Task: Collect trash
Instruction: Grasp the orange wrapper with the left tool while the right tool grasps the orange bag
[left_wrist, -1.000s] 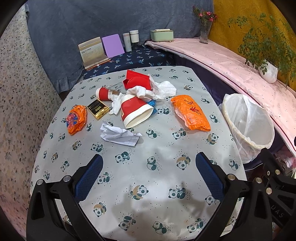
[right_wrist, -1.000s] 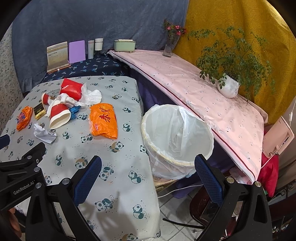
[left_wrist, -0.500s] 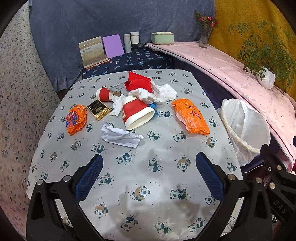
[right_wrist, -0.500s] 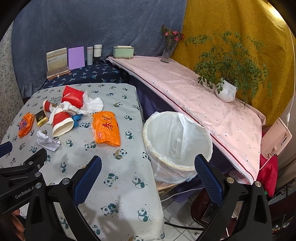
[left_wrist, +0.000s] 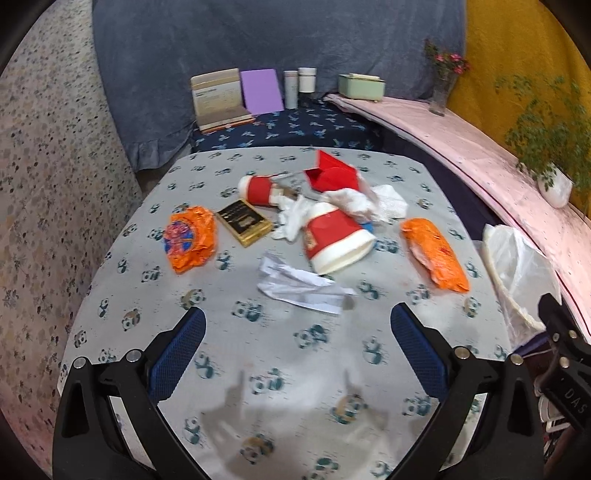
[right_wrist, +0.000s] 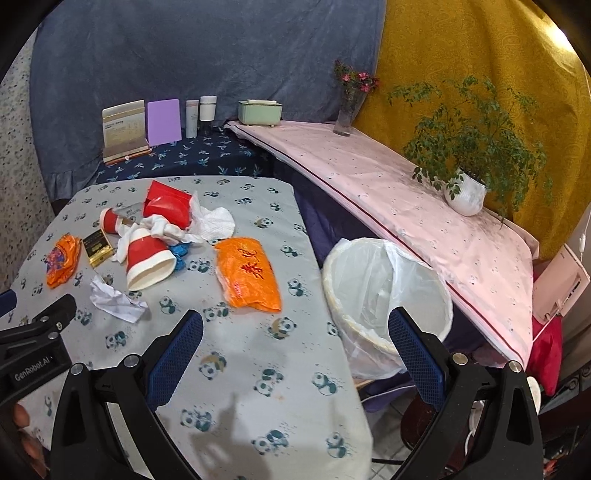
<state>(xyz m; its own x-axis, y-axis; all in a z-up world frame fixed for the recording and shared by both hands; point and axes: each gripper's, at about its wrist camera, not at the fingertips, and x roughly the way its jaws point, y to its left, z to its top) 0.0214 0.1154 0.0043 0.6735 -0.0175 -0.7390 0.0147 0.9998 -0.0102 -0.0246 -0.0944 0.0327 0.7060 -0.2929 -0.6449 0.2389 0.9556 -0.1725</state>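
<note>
Trash lies on the panda-print table (left_wrist: 295, 369): a crumpled white paper (left_wrist: 299, 284), a red-and-white paper cup (left_wrist: 336, 236) on its side, white tissues (left_wrist: 354, 201), an orange wrapper (left_wrist: 434, 254) at right, a crumpled orange bag (left_wrist: 188, 238) at left, a gold-black box (left_wrist: 243, 221). My left gripper (left_wrist: 295, 336) hovers open over the near table, empty. My right gripper (right_wrist: 295, 336) is open and empty between the table's right edge and the white-lined bin (right_wrist: 384, 295). In the right wrist view the orange wrapper (right_wrist: 247, 277) and the crumpled paper (right_wrist: 114, 301) lie ahead to the left.
A small red cup (left_wrist: 258, 190) and red carton (left_wrist: 332, 175) lie at the back of the pile. Behind the table, a dark shelf holds a card stand (left_wrist: 218, 99), purple board and bottles. A pink-covered ledge (right_wrist: 406, 192) carries a potted plant (right_wrist: 465, 155) and vase.
Both grippers have drawn back and risen slightly; the left view has swung so the trash pile sits more centred. Nothing was grasped and the trash has not moved.
</note>
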